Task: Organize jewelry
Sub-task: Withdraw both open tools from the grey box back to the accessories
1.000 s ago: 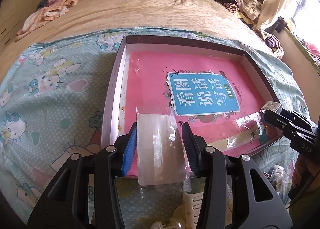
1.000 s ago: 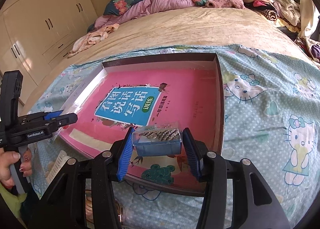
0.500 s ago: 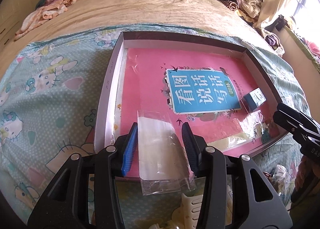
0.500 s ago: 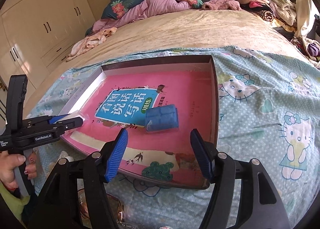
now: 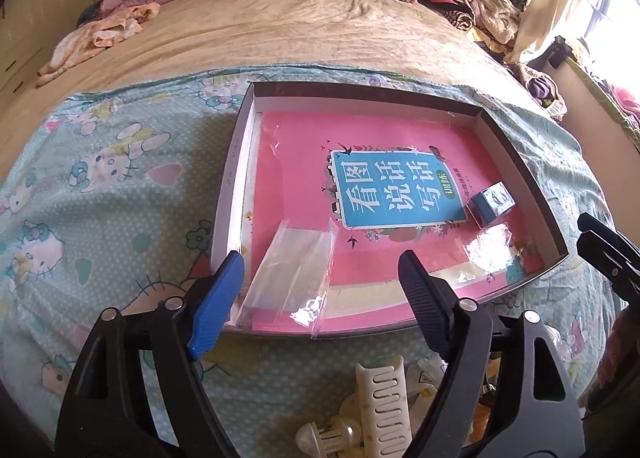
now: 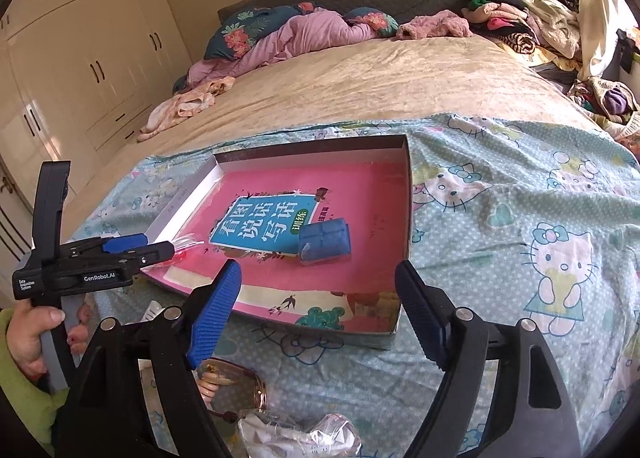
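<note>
Fingers of the left gripper and right gripper are spreading, nothing pinched — clear bag and blue box lie in the tray; a bracelet waits outside.

A wide bed with a tan cover, its near end spread with a pale blue cartoon-cat sheet. A shallow open cardboard box lid rests flat on that sheet. Beyond the lid, at the headboard end, lie a crumpled pink quilt and floral pillows; to the lid's far left, a peach garment; to its far right, heaped clothes. Nearer than the lid, a cream hair claw, crinkled plastic and a gold-rimmed item sit on the sheet.
</note>
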A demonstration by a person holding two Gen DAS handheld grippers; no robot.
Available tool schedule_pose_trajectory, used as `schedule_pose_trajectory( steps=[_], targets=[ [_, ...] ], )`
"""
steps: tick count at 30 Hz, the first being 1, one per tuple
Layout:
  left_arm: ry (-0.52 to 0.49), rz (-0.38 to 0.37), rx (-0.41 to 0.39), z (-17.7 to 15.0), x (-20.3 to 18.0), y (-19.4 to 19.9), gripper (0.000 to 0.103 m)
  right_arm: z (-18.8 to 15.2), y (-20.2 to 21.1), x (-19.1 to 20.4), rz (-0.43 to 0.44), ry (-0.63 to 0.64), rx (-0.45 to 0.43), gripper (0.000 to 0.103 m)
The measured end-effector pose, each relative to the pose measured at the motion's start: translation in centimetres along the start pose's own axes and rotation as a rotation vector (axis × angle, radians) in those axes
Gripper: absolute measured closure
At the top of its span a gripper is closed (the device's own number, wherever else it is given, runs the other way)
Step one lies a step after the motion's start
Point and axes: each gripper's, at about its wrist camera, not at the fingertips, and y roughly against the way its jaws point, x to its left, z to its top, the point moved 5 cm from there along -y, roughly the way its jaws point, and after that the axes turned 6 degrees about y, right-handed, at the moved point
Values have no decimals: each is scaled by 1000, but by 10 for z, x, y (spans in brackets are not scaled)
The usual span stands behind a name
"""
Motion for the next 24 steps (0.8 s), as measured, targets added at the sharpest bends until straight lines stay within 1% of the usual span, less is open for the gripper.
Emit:
schedule_pose_trajectory(
  steps=[1,2,5,6,7,15,16,17,19,24],
  targets=[
    [0,-2,-9,1,0,5,22,0,3,0,-1,0,-4,25],
    [0,-3,-15,1,-1,8,20,0,7,1,-1,1,-8,25],
    [6,-9,-38,3,0,22,19,0,16,3,-5,3,-20,25],
    [9,-7,-46,3,0,26,18,0,19,4,-6,4,-24,25],
    [13,-2,-48,4,1,29,9,0,21,4,-6,4,-26,25],
    [35,-9,-93,2,5,58,9,0,44,14,-8,21,-52,25],
    [35,-9,-97,0,5,60,9,0,46,15,-6,26,-54,22],
    [35,-8,-104,-1,6,65,9,1,49,17,-9,30,-58,13],
    [37,-9,-110,-3,6,70,9,0,57,21,-16,42,-76,12],
    [39,-14,-128,-10,6,84,9,-2,69,28,-8,58,-83,12]
  ],
)
